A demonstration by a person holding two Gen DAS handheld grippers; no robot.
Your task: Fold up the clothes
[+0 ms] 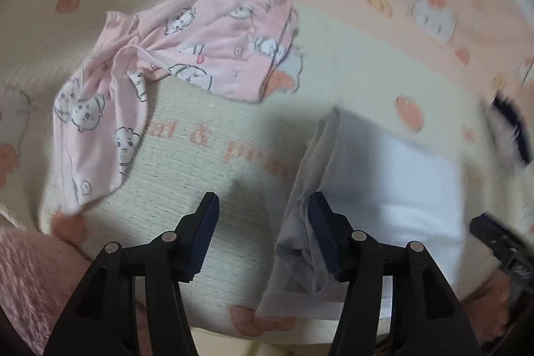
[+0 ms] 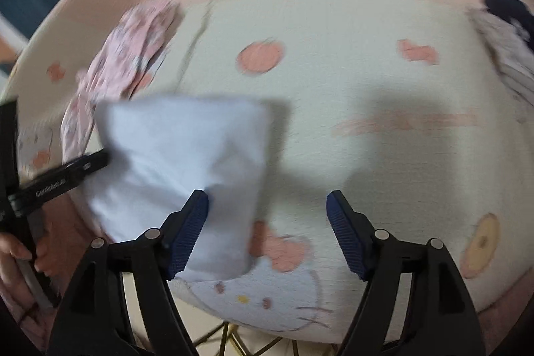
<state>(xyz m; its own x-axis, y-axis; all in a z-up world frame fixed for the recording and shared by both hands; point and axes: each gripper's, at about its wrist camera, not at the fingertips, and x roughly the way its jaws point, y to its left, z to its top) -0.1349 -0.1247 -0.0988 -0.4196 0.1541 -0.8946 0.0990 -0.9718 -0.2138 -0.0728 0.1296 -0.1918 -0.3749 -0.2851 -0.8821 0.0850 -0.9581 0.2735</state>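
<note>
Two fisheye views look down on a cream and peach cartoon-cat blanket spread over a soft surface.

At far left of the left wrist view lies a pink pyjama garment printed with small cartoon faces, crumpled and unfolded, one leg or sleeve trailing toward the viewer. It sits well away from both tools.

Moving right, the left gripper has its jaws spread wide, with nothing pinched between them. Its right-hand pad touches, or sits just over, the left edge of a folded white garment. That edge shows several stacked layers of thin cloth.

The white garment is a compact rectangle lying near the front of the blanket, between the two tools. In the left view its long side seems to run away from the viewer, and most of it lies to the right of the left jaws.

In the right wrist view, the right gripper is also wide open and holds nothing. The white garment lies to its left, partly behind its left pad. Both tools are close to the garment; the left one looks slightly nearer its layered edge.

At far right, a dark navy and white cloth is heavily blurred and cut off by the frame, so what it is cannot be told. Motion blur softens much of both views.
</note>
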